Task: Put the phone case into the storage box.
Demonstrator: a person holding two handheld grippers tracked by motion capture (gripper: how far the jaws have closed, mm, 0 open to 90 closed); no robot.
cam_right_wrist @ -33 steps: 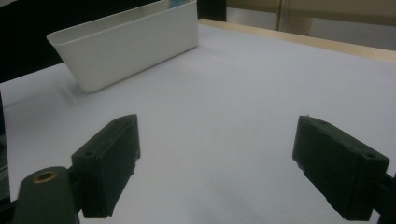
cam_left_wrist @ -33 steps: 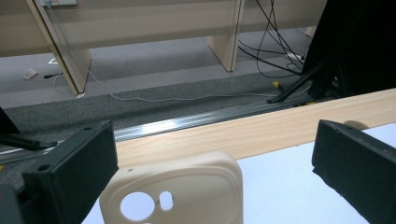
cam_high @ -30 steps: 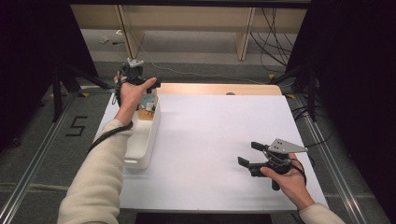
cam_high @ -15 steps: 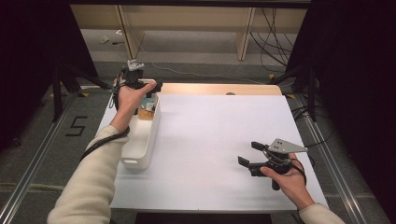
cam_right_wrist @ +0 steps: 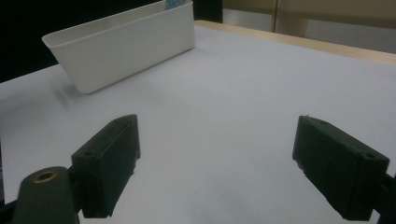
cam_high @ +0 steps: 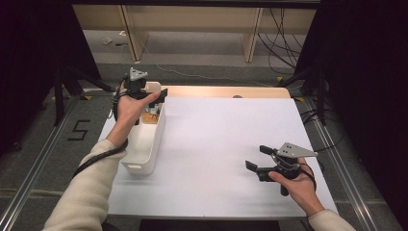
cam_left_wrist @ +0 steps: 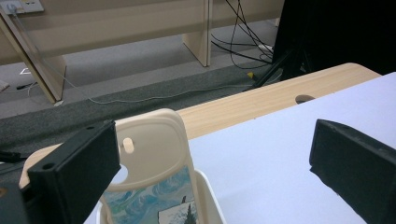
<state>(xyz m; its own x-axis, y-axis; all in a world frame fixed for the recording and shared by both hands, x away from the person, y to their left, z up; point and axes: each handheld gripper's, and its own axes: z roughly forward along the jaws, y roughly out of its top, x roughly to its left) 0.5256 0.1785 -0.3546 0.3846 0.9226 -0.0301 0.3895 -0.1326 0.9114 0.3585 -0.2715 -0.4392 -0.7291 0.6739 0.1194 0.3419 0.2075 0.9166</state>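
**Left claw over the far end of the bin, right claw idle on the bench**

The left hand (cam_high: pixel 129 107) reaches forward with its cream sleeve stretched along the white plastic bin (cam_high: pixel 144 144), which sits at the left edge of the bench (cam_high: pixel 221 139). It holds the left claw (cam_high: pixel 161 94) above the bin's far end, pointing toward the bench's right, with the grey plate on top. In the left gripper view its black jaws stand wide apart with nothing between them. Just beneath them a cream hang-tab package (cam_left_wrist: pixel 152 177) stands upright in the bin's far end, printed with a swirled blue-green picture and a dark tree shape; no writing on it can be read.

The right hand (cam_high: pixel 296 185) rests near the bench's near right corner, well apart from the bin, with the right claw (cam_high: pixel 257 159) held level and aimed left. Its jaws too are spread, over bare white bench.

A black "5" (cam_high: pixel 79 130) is marked on the floor left of the bench.
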